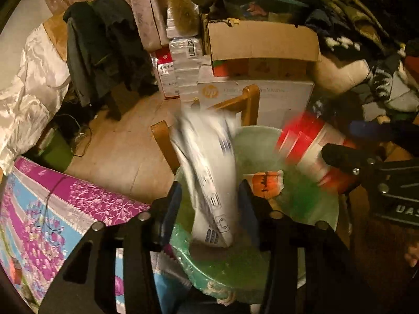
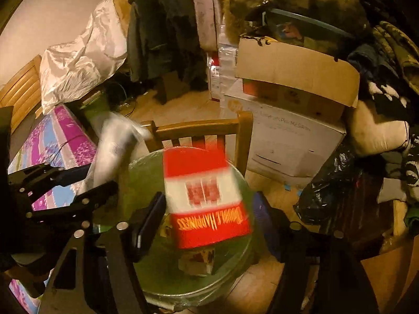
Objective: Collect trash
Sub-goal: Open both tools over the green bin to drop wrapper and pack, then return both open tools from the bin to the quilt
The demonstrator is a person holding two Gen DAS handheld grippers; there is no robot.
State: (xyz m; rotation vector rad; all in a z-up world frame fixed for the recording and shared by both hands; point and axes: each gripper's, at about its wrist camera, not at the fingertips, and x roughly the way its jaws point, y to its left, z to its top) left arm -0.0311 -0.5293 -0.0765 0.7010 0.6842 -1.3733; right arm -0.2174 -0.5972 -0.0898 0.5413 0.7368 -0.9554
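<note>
A white printed packet [image 1: 212, 183] hangs, blurred, between the fingers of my left gripper [image 1: 209, 204]. The pads stand a little off its sides, so that gripper is open. Below it is a bin with a green liner [image 1: 222, 282], with an orange wrapper [image 1: 264, 183] lying inside. My right gripper [image 2: 207, 214] is over the same bin [image 2: 146, 167]. A red and white carton [image 2: 207, 198] is blurred between its open jaws, and the pads do not press on it. In the left wrist view the carton [image 1: 309, 144] shows at the right.
A wooden chair [image 2: 196, 128] stands just behind the bin, with a white printer box [image 2: 288, 141] and a cardboard box [image 2: 296, 62] stacked beyond it. Purple floral bedding [image 1: 65, 209] lies to the left. A black bag [image 2: 335, 191] sits at the right on the wooden floor.
</note>
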